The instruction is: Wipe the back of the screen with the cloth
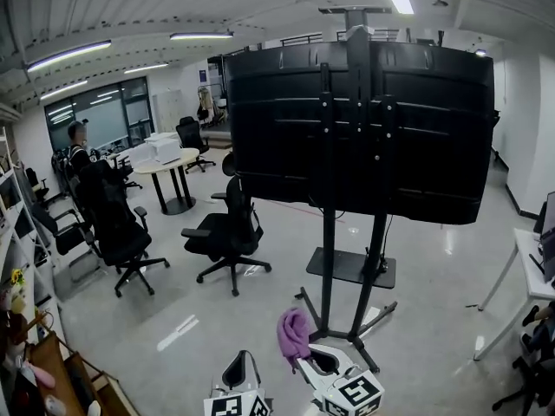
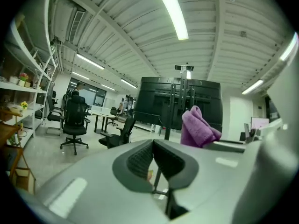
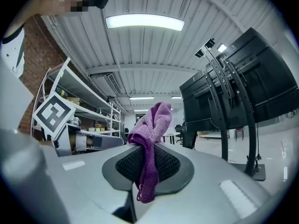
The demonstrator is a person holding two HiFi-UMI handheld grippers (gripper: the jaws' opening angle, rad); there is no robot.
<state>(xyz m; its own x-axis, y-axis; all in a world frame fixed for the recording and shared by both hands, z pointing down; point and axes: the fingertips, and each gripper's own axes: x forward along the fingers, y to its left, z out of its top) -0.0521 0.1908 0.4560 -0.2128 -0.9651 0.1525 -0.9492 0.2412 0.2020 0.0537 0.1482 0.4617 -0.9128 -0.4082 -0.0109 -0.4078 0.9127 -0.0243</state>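
The large black screen (image 1: 360, 133) stands on a wheeled stand (image 1: 351, 267) with its ribbed back and mounting rails turned toward me. My right gripper (image 1: 305, 355) is low in the head view, in front of the stand's feet, and is shut on a purple cloth (image 1: 294, 331). In the right gripper view the cloth (image 3: 150, 141) is pinched between the pads and sticks up above the right gripper (image 3: 148, 149), with the screen (image 3: 243, 85) off to the right. My left gripper (image 1: 240, 362) is beside it, to the left. It (image 2: 153, 146) is shut and holds nothing; its view shows the cloth (image 2: 198, 127) and screen (image 2: 180, 101) ahead.
Two black office chairs (image 1: 227, 237) (image 1: 117, 232) stand left of the screen. A round white table (image 1: 165, 159) and a person (image 1: 78, 141) are farther back. Shelving (image 1: 17, 258) lines the left wall, and a white desk (image 1: 533, 271) is at the right edge.
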